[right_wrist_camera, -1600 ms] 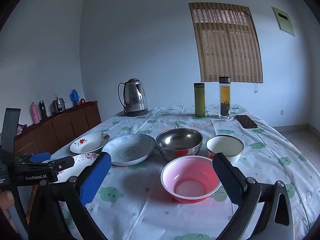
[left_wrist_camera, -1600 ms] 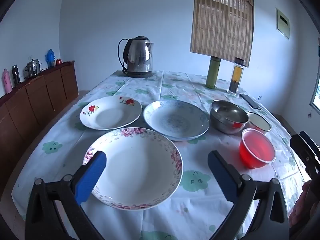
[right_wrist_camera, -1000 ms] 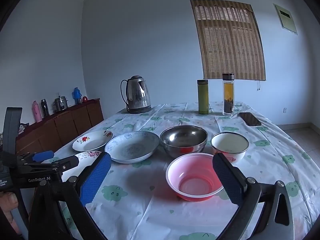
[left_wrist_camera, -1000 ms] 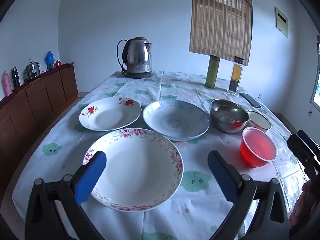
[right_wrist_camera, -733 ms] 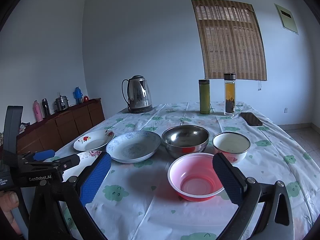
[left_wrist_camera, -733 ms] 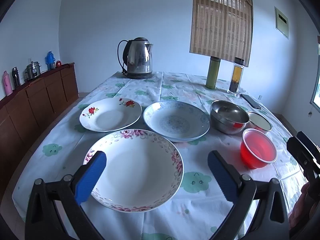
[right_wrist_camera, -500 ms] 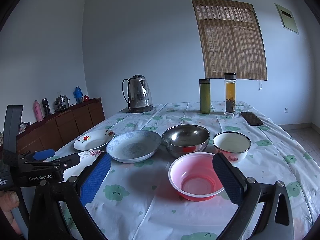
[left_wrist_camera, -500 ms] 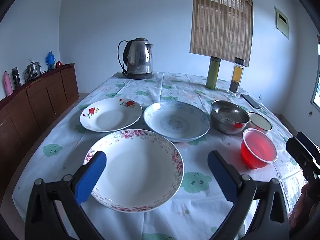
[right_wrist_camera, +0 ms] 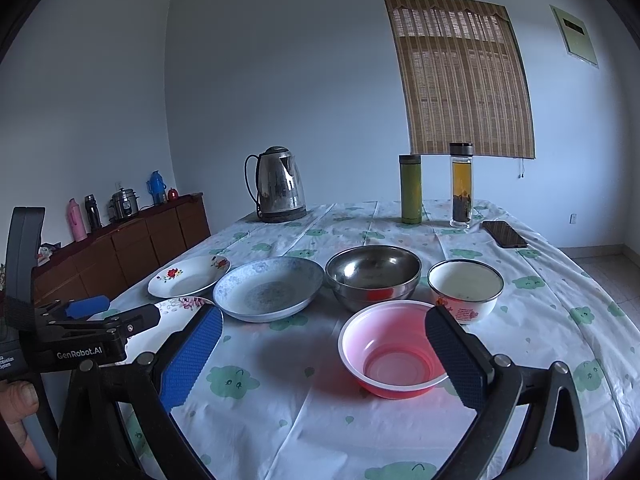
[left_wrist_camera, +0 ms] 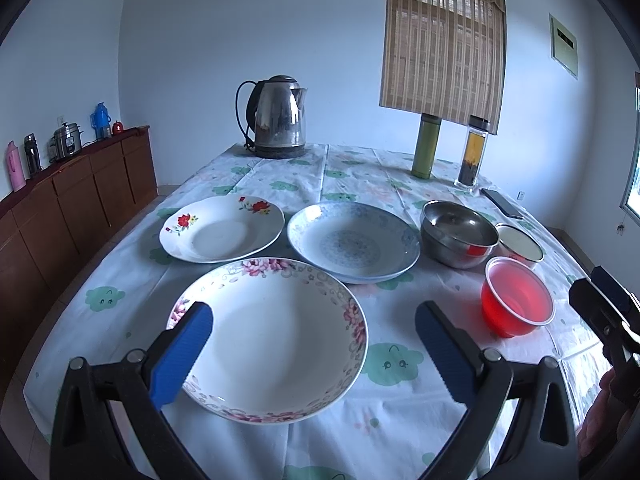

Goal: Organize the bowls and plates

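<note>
- Since 1.6 s ago, little has moved: my right view has edged slightly nearer the bowls and tilted up a touch; left view is almost unchanged, dishes all in the same spots.
- Left wrist view: left tongs [left_wrist_camera: 310, 336] spread wide, holding nothing, hovering over the near edge of the tabletop [left_wrist_camera: 256, 180].
- Between their blue pads sits the pink-flowered plate [left_wrist_camera: 272, 336], nearest to me.
- Behind it, the red-flowered plate [left_wrist_camera: 222, 234] to the left and the blue-patterned plate [left_wrist_camera: 354, 242] to the right; their rims lie just beside each other.
- Further right: steel bowl [left_wrist_camera: 460, 232], white enamel bowl [left_wrist_camera: 519, 242] just behind it, red plastic bowl [left_wrist_camera: 518, 306] nearer me.
- Kettle [left_wrist_camera: 278, 118], green flask [left_wrist_camera: 428, 146], tea bottle [left_wrist_camera: 474, 150] and phone [left_wrist_camera: 502, 202] stand at the far end.
- Right wrist view: right tongs [right_wrist_camera: 324, 356] also spread wide, pinching nothing.
- Red plastic bowl [right_wrist_camera: 392, 348] sits just ahead, towards the right pad; steel bowl [right_wrist_camera: 374, 276] and white enamel bowl [right_wrist_camera: 466, 286] behind it, side by side.
- Blue-patterned plate [right_wrist_camera: 268, 288] left of the steel bowl; red-flowered plate [right_wrist_camera: 188, 276] beyond that.
- Left tongs [right_wrist_camera: 88, 320] show at my left edge, over the pink-flowered plate [right_wrist_camera: 184, 303], with a thumb [right_wrist_camera: 18, 398] on the handle.
</note>
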Action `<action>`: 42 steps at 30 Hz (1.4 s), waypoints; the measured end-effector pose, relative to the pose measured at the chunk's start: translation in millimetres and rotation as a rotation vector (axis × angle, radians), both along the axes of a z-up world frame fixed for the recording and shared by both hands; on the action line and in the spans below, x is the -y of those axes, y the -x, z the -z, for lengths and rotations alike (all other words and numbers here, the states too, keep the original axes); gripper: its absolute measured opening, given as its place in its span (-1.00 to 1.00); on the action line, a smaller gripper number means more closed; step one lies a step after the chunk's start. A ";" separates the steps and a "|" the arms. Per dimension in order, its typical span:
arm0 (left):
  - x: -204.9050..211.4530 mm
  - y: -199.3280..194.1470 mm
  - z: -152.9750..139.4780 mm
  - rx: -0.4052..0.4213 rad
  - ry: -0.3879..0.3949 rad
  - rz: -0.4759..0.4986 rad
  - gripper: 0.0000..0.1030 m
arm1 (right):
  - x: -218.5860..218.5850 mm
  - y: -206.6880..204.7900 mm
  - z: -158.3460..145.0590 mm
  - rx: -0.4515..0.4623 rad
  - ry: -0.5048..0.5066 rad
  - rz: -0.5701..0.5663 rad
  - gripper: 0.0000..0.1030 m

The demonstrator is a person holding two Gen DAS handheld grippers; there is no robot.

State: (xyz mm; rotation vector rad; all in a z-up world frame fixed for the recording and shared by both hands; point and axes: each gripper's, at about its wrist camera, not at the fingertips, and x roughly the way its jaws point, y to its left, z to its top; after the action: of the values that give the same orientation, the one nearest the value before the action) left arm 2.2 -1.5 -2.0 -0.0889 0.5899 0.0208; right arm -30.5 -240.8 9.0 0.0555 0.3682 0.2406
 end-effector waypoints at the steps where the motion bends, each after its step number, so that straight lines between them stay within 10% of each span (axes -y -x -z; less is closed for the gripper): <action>1: 0.1 0.0 -0.1 -0.001 0.000 0.000 0.99 | 0.1 -0.2 0.1 0.000 0.000 0.000 0.99; 42: -5.5 -3.6 6.8 -0.008 0.017 -0.002 0.99 | -9.6 -8.8 7.1 -0.039 -0.022 -0.029 0.99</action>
State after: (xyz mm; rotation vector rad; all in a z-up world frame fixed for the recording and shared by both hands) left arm 5.8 4.0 -8.9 -0.1057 0.5980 0.0179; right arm -21.8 -231.2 1.9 0.0770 0.4055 0.2725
